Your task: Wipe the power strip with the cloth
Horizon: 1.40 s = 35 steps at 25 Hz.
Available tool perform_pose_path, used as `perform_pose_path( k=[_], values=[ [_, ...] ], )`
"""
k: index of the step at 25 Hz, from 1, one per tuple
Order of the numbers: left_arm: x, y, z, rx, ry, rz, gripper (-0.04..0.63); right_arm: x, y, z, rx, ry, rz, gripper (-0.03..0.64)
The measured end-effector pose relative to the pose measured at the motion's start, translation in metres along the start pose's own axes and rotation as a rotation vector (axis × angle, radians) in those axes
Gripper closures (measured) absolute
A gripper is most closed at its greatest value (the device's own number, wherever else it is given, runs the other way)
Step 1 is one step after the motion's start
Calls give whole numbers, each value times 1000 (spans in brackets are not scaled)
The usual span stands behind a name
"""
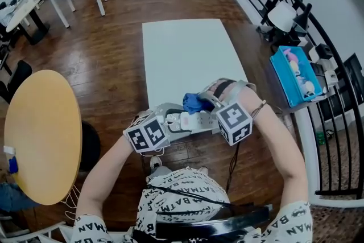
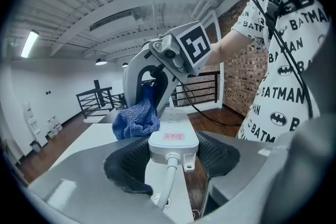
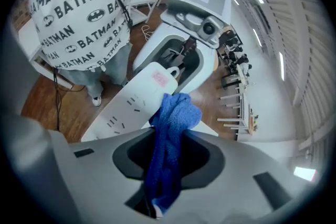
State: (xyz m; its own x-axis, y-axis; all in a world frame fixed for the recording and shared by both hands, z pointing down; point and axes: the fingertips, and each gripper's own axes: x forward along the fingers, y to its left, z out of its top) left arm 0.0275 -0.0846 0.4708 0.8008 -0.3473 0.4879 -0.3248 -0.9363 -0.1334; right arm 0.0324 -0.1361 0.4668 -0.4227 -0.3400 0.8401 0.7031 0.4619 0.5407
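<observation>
A dark wooden floor [image 1: 114, 48] fills the room, with a long white table [image 1: 187, 54] standing straight ahead of the person and a round yellow table [image 1: 40, 134] off to the left. By the black railing on the right sits a blue bin [image 1: 283, 74] with pale items inside, too small to tell apart. The white power strip [image 1: 190, 121] is held in the air just off the near end of the white table, lying crosswise between the two tools. The left gripper [image 2: 173, 162] has its jaws clamped on the strip's corded end, the cord [image 2: 169, 178] trailing down between them. The right gripper [image 3: 168, 157] has its jaws pinched on a blue terry cloth [image 3: 170, 123], whose bunched end touches the strip's long edge near its middle.
</observation>
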Motion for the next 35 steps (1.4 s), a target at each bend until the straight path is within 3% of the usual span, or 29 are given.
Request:
perform_pose_path(
  k=[5, 20, 27, 31, 35],
  values=[
    [-12, 2, -1, -26, -22, 2, 318, -6, 15, -18, 4, 50, 30, 491],
    [-36, 16, -5, -78, -58, 49, 318, -26, 61, -91, 160, 172, 39, 491],
    [-47, 26, -10, -156, -126, 82, 318, -25, 51, -120, 411, 198, -66, 491],
    [-42, 30, -5, -150, -130, 101, 318, -9, 47, -106, 473, 146, -69, 491],
    [-38, 34, -6, -143, -104, 124, 318, -10, 45, -91, 464, 126, -94, 492]
  ],
)
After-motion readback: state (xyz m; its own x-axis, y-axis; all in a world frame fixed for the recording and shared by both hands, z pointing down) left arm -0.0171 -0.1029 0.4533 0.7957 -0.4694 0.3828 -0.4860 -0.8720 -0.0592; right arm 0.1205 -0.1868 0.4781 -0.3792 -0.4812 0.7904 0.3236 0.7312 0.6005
